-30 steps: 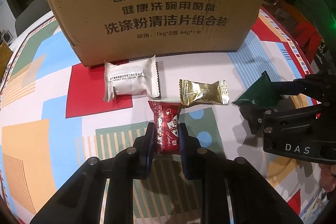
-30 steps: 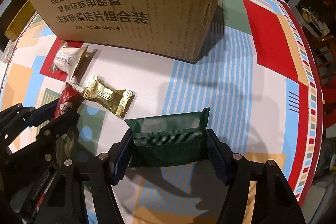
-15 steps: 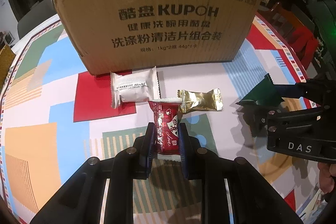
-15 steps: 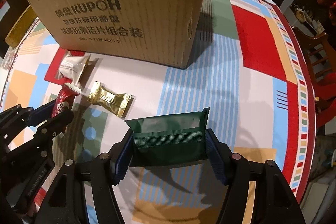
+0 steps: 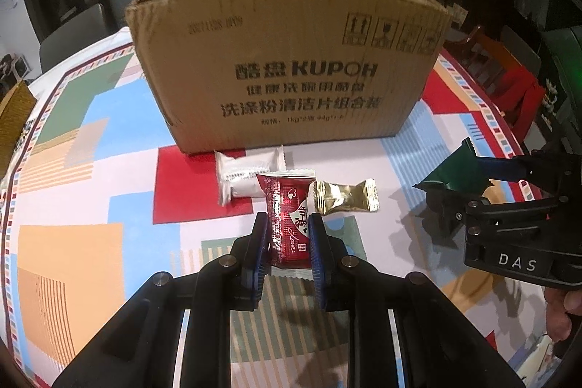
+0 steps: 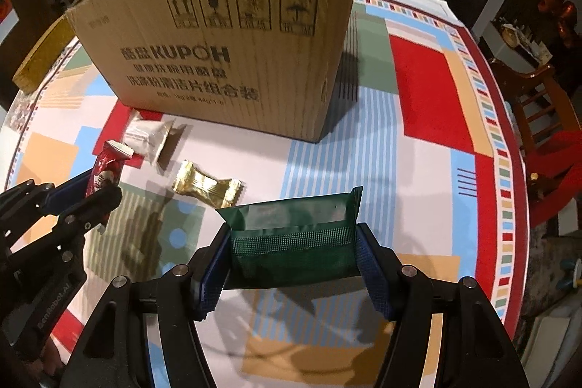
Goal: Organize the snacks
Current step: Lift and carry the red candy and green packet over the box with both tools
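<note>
My left gripper [image 5: 288, 224] is shut on a red snack packet [image 5: 287, 217] and holds it above the table. My right gripper [image 6: 293, 235] is shut on a wide dark green packet [image 6: 291, 242], also lifted; the green packet [image 5: 454, 171] shows at the right of the left wrist view. On the cloth below lie a gold-wrapped candy [image 5: 345, 197] and a white packet [image 5: 247, 175], both in front of a brown cardboard box [image 5: 291, 60] with an open top. In the right wrist view the left gripper [image 6: 91, 184] with the red packet [image 6: 105, 170] is at the left, the gold candy [image 6: 205, 184] beside it.
A round table carries a colourful patterned cloth [image 5: 72, 206]. A wooden chair [image 6: 538, 111] with red fabric stands past the table's right edge. A yellowish object [image 6: 40, 60] lies at the left of the box. A person's fingers [image 5: 560, 311] hold the right gripper.
Both grippers have risen with their packets, so the box's open top edge now shows. The gold candy and white packet stay on the cloth.
</note>
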A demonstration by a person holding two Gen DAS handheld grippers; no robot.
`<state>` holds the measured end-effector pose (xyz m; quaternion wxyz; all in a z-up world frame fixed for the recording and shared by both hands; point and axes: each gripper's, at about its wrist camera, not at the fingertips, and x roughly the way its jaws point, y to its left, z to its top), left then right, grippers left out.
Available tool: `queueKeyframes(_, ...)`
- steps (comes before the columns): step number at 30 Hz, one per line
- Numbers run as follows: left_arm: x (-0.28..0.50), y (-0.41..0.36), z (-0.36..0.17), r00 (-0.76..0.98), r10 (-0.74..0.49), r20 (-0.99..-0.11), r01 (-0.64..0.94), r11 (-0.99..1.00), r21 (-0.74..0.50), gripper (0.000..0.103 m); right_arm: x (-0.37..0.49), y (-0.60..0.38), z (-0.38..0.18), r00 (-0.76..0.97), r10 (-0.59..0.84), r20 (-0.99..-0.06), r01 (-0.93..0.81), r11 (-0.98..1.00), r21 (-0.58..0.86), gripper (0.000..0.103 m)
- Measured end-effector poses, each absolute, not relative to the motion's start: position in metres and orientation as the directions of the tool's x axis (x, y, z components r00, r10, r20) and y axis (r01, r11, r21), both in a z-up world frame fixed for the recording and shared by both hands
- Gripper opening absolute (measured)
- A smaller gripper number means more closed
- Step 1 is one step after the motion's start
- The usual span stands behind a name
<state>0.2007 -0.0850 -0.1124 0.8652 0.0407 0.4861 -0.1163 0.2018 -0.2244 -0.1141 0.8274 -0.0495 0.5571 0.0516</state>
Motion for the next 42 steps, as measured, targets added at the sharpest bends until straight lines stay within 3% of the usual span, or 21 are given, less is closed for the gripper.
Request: queueKeyframes(42, 0.233, -0.045, -0.008, 0.674, -0.161, -0.721, 0.197, 0.98, -0.034, 0.022, 0.222, -0.203, 0.001, 0.643, 0.067, -0.763, -0.098, 0.995, 0.005, 0.066)
